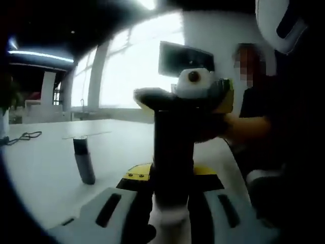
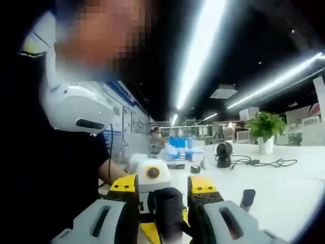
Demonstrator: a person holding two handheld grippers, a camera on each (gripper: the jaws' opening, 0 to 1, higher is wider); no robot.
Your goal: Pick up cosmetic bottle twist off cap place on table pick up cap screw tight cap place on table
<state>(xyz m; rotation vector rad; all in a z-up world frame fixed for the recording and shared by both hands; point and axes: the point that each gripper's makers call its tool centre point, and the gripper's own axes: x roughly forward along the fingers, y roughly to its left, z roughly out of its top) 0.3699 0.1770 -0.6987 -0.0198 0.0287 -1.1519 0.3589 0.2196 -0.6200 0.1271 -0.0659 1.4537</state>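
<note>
A dark cosmetic bottle [image 1: 172, 152] stands upright in the middle of the left gripper view. My left gripper [image 1: 171, 206] is shut on its lower part, above the white table [image 1: 45, 178]. My right gripper [image 1: 170, 99] comes in from the right and closes on the bottle's top. In the right gripper view the dark cap [image 2: 167, 208] sits between the yellow-tipped jaws of my right gripper [image 2: 163, 192]. The join between cap and bottle is hidden by the jaws.
A second slim dark bottle [image 1: 84, 160] [image 2: 248, 198] stands on the table to the side. A black cable [image 1: 23, 137] [image 2: 264, 162], a round black device [image 2: 223, 152], a potted plant [image 2: 266, 127] and blue boxes [image 2: 177, 145] lie farther off. A person [image 1: 259, 117] is close behind the grippers.
</note>
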